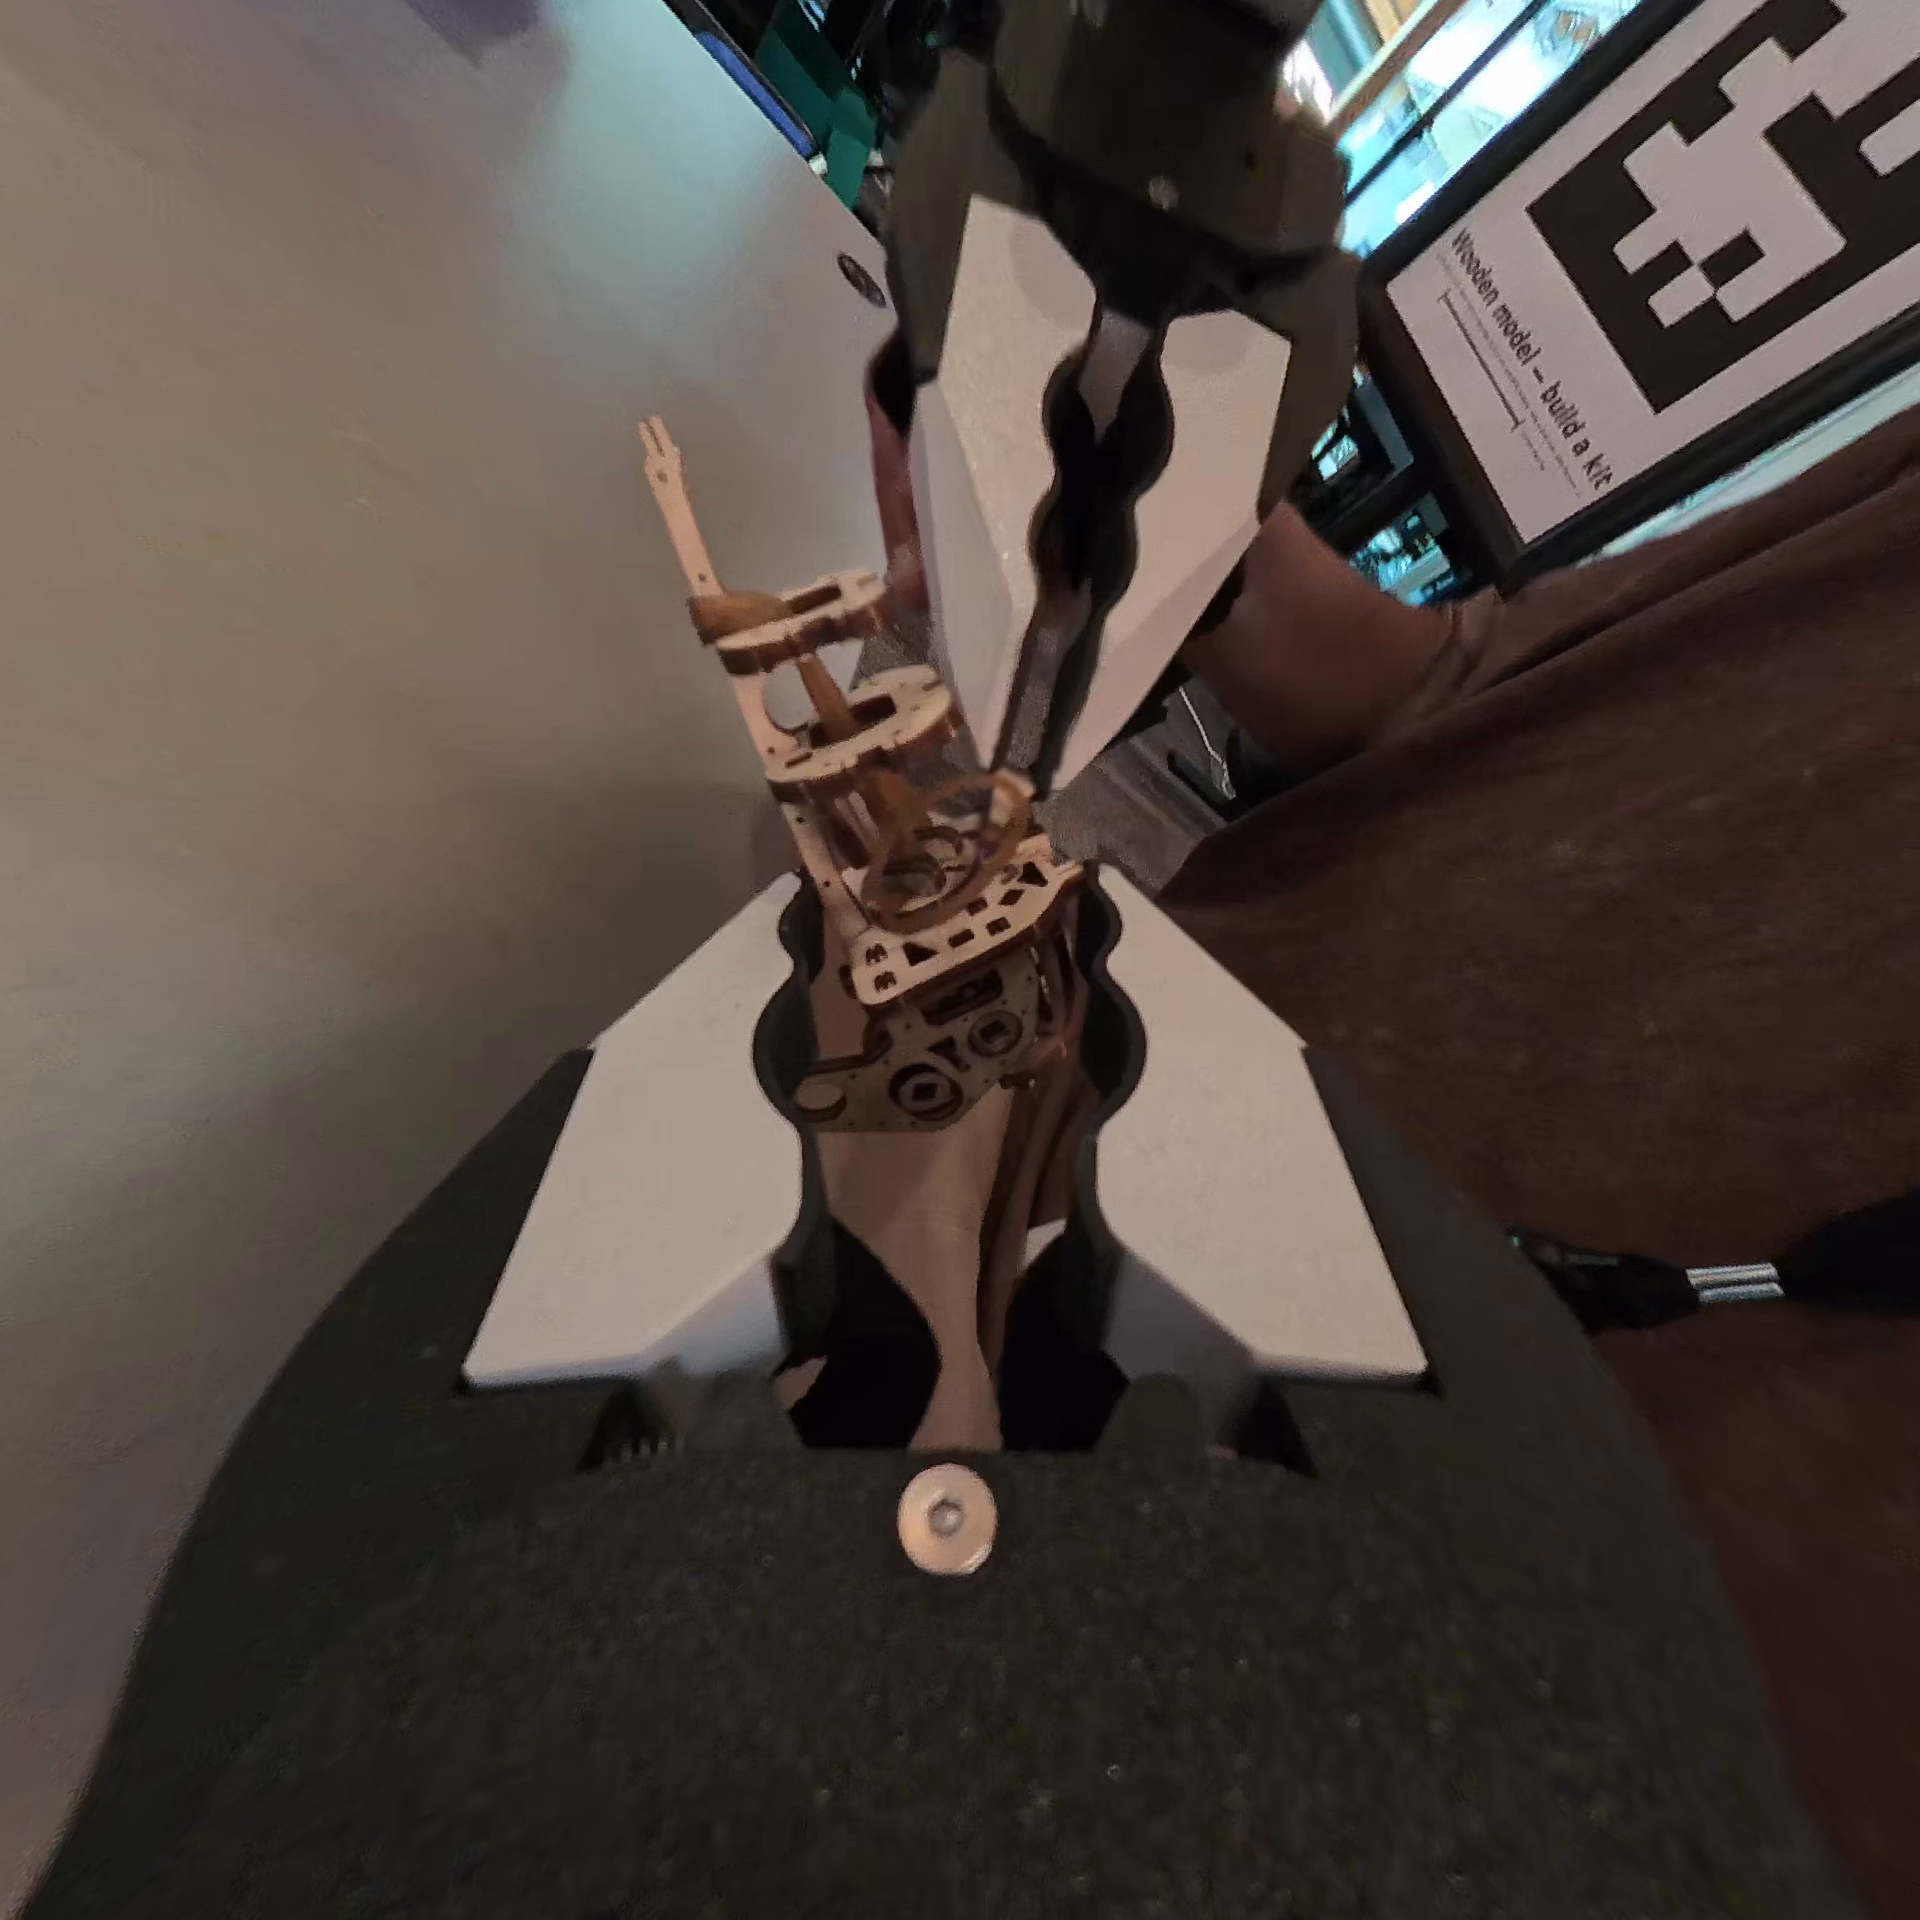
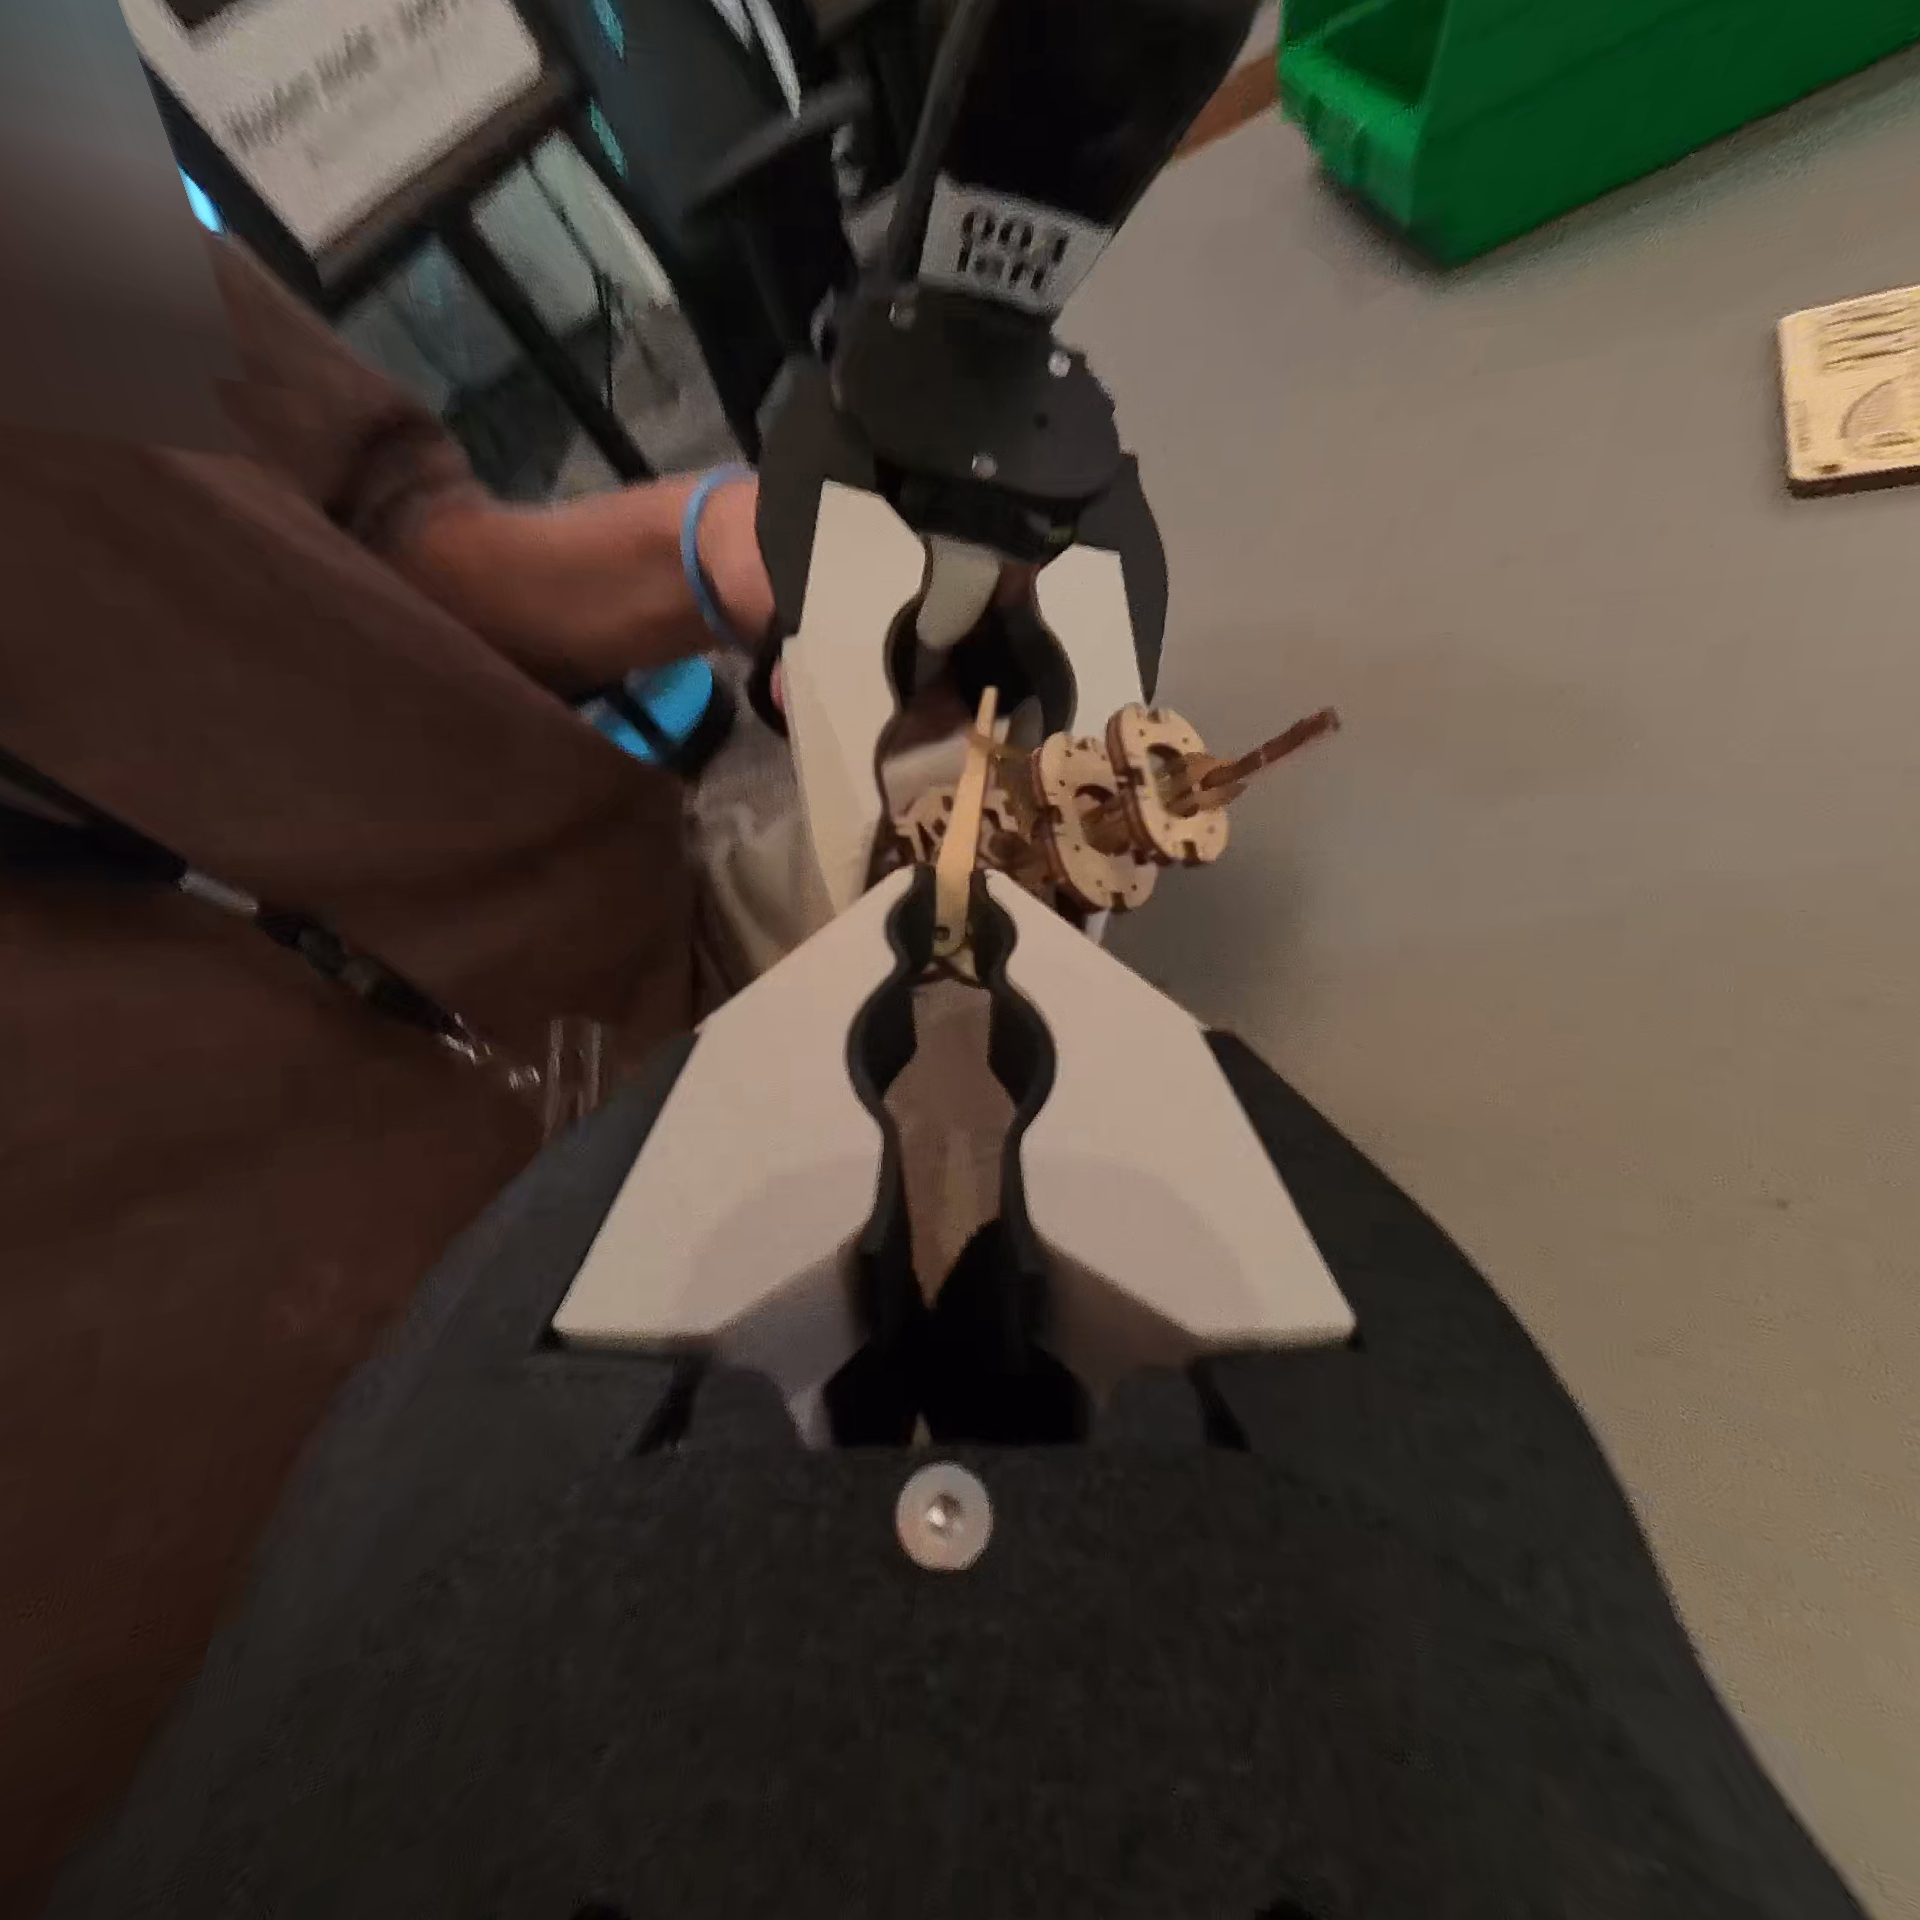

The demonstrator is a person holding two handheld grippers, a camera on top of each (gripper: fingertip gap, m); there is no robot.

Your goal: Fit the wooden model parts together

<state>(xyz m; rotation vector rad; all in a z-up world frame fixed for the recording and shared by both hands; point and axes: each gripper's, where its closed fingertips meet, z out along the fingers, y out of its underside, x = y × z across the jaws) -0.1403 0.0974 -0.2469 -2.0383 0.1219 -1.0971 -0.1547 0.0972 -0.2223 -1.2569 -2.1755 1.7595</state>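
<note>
Left gripper: mine, in the lower centre of the left wrist view, fingers clamped on the base of the wooden model.
Wooden model: a stack of round slotted discs on a thin spine, rising from between my left fingers toward the upper middle of that view; in the right wrist view it sits centre frame, its discs pointing right.
Right gripper: mine, fingertips pressed together on a thin wooden ring piece, seen edge-on as a pale strip.
Ring piece: in the left wrist view it lies tilted on the model's lower plate, the right gripper's tips pinching its upper right edge.
Table: grey, right half of the right wrist view.
Wooden parts sheet: flat on the table, right edge.
Green bin: upper right corner.
Framed sign: upper right of the left wrist view.
Brown sleeve: left side of the right wrist view.
</note>
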